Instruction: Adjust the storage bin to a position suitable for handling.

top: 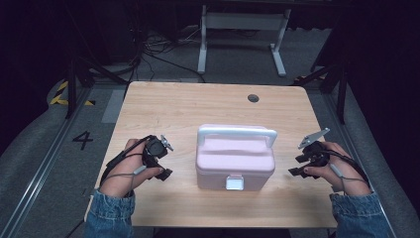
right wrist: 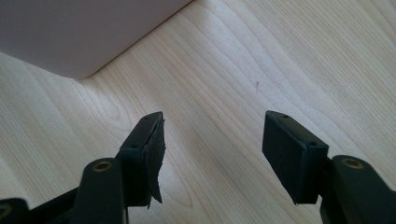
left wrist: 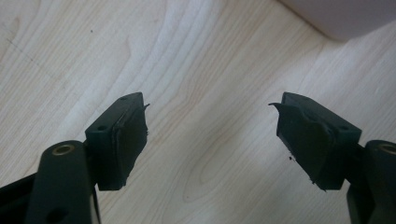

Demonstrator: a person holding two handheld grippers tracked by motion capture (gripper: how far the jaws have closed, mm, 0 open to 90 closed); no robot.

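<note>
A pink box (top: 235, 159) with a white handle stood shut at the middle of the table (top: 163, 106). The left gripper (top: 161, 161) and right gripper (top: 303, 159) rested low at either side of it, well apart from it, each hand curled round its tool with jaws spread wide over bare wood, holding nothing

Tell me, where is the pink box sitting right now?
In the high view, the pink box sits closed on the wooden table, near its front edge, between the left gripper and right gripper.
</note>
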